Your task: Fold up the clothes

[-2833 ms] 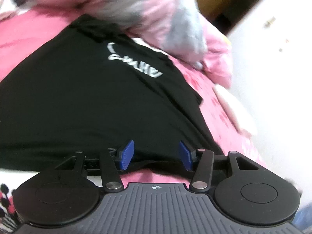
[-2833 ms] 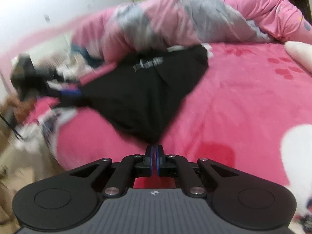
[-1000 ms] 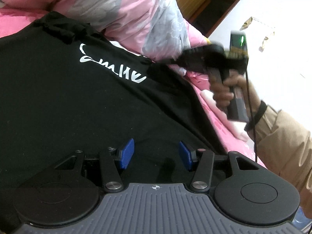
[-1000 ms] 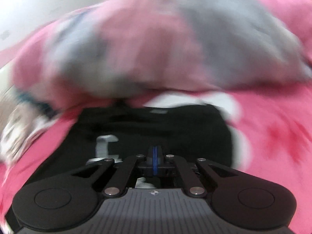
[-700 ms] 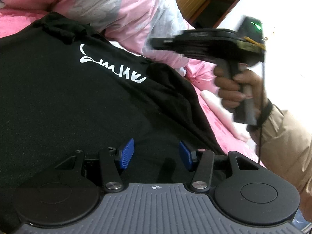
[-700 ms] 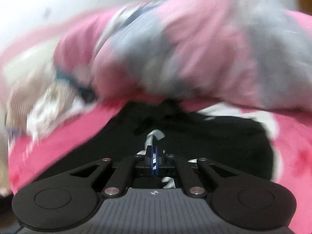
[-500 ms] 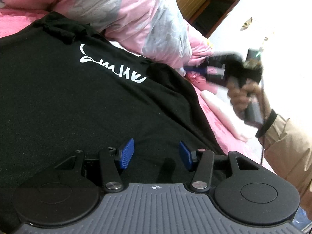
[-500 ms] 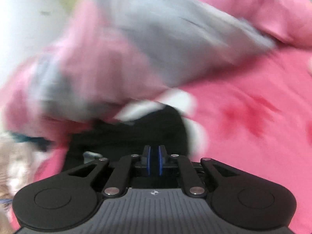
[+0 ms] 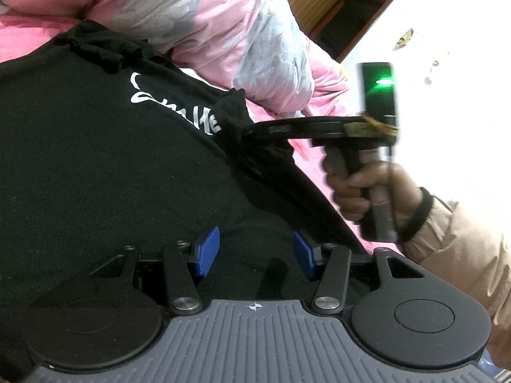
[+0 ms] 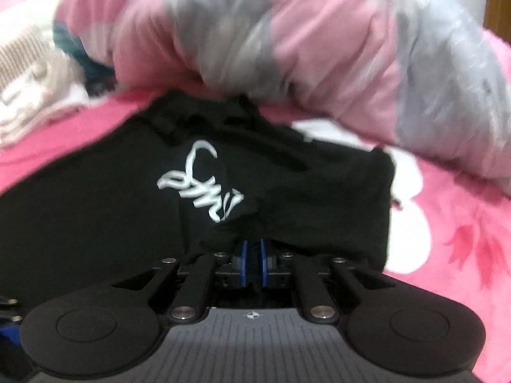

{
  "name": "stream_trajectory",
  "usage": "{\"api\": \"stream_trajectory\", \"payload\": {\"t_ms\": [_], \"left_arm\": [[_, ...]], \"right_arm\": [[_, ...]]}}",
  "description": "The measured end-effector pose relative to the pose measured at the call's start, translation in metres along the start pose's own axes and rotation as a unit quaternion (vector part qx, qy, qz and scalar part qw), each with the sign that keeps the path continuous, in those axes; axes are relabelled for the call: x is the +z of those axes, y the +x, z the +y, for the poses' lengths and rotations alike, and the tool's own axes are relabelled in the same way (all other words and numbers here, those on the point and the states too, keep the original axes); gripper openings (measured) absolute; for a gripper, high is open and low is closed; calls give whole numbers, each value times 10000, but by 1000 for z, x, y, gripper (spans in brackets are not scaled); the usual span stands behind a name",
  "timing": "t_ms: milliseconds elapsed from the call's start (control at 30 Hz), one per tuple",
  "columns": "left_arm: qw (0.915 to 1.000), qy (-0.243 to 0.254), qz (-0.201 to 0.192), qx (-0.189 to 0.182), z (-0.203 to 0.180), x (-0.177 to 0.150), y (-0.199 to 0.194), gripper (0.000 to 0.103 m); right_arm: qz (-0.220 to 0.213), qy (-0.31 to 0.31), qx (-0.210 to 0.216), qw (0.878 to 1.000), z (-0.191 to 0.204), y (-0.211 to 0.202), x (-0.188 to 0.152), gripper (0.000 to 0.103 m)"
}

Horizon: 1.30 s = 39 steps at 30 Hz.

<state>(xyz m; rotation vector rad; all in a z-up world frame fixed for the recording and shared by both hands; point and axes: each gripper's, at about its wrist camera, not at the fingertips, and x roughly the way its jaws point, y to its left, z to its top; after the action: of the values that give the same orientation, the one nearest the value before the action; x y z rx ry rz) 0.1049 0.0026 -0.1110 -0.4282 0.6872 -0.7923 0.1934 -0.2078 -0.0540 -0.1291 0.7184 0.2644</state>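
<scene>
Left wrist view: the left gripper (image 9: 256,253) is seen with its blue pads (image 9: 208,251) spread apart and nothing clamped between them; it hangs low over the black T-shirt (image 9: 95,175), which fills the space beneath and ahead of it. White script lettering (image 9: 179,108) is printed across the shirt; it appears upside down and cannot be read with certainty. Farther out, a raised fold of the same shirt is seen at the tip of the right gripper (image 9: 247,129), which is carried by a hand (image 9: 367,188) in a beige sleeve (image 9: 456,242).

In the right wrist view, the right gripper (image 10: 252,265) is shown with its jaws having just been opening by a small amount, and black cloth is bunched between the narrowly parted pads, so the shirt appears grasped there. The lettering (image 10: 201,188) lies just beyond the fingers, curled by the lifted fold and blurred. The shirt is spread on a pink bedspread (image 10: 463,239), with a pink and grey quilt (image 10: 287,38) piled behind its collar.
</scene>
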Motion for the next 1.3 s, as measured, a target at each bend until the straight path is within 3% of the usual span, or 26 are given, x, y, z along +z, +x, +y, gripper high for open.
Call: {"api": "stream_trajectory", "payload": {"t_ms": [67, 167, 200, 300, 433, 500, 567, 700, 767, 967, 1200, 1300], "left_arm": [[10000, -4, -2, -3, 0, 0, 0, 51], [10000, -3, -3, -6, 1, 0, -1, 51], [10000, -2, -4, -4, 1, 0, -1, 51], [10000, 3, -8, 3, 1, 0, -1, 51], [10000, 6, -17, 3, 1, -1, -1, 51], [10000, 5, -22, 0, 1, -1, -1, 52], [10000, 1, -25, -2, 1, -2, -1, 52], [10000, -8, -30, -8, 1, -2, -2, 52], [10000, -21, -38, -19, 1, -2, -2, 52], [9997, -192, -102, -121, 4, 0, -5, 52], [9991, -385, -73, -189, 3, 4, -6, 53], [9989, -415, -46, -214, 4, 5, -6, 53]], "right_arm": [[-327, 251, 85, 9991, -17, -26, -2, 20], [-579, 1226, 162, 9906, -63, -51, -4, 33], [-481, 1703, 176, 9841, -81, -48, -9, 34], [-130, 3114, 284, 9498, -132, -34, -24, 37], [460, 4121, 913, 9054, -146, 11, -45, 38], [276, 3920, 755, 9165, -136, 15, -42, 33], [142, 3720, 746, 9251, -127, 9, -36, 1], [-367, 3245, 521, 9438, -119, -22, -19, 1], [-663, 3204, 274, 9446, -126, -38, -10, 1], [-1307, 3165, -779, 9363, -165, -74, 10, 1], [-1356, 2754, -2046, 9295, -216, -70, 33, 0], [-1329, 2606, -2327, 9275, -232, -54, 41, 0]]}}
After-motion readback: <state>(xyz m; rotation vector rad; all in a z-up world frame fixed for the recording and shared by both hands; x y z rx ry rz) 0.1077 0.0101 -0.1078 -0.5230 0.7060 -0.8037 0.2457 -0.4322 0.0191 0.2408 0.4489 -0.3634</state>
